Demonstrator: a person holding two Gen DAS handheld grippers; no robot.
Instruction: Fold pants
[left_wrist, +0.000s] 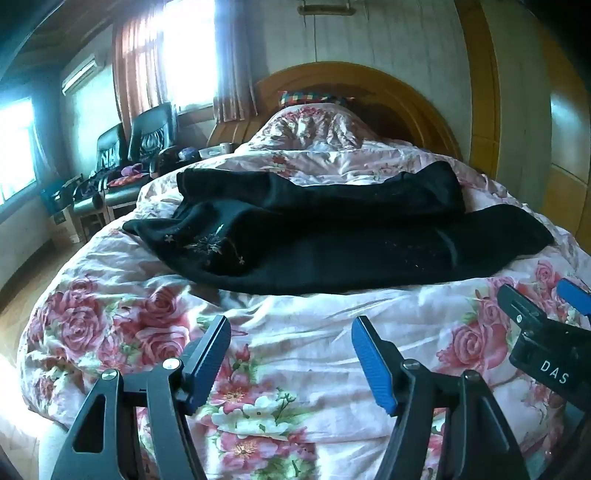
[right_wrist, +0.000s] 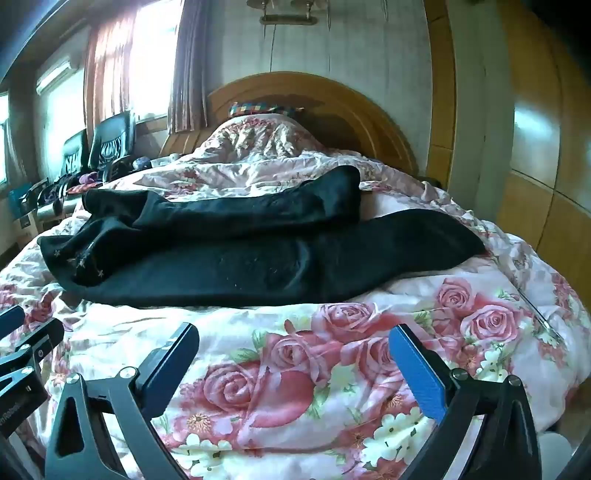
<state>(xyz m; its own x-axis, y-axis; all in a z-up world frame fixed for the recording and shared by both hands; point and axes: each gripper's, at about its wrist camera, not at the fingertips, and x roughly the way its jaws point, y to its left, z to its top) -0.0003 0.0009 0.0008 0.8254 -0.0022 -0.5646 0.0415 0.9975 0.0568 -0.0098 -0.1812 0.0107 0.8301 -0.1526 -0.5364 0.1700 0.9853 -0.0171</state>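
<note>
Black pants (left_wrist: 332, 243) lie across the floral bedspread (left_wrist: 295, 350), waist end at the left with small embroidered stars, both legs stretching to the right, the far leg bunched. They also show in the right wrist view (right_wrist: 240, 258). My left gripper (left_wrist: 291, 328) is open and empty, over the bedspread short of the pants. My right gripper (right_wrist: 295, 339) is open and empty, also short of the pants. The right gripper shows at the right edge of the left wrist view (left_wrist: 546, 302); the left gripper shows at the left edge of the right wrist view (right_wrist: 22, 332).
A wooden headboard (left_wrist: 369, 85) and a floral pillow (left_wrist: 310, 127) are at the far end. Black chairs (left_wrist: 147, 140) with clutter stand to the left by curtained windows. A wooden wardrobe (left_wrist: 535, 110) is at the right.
</note>
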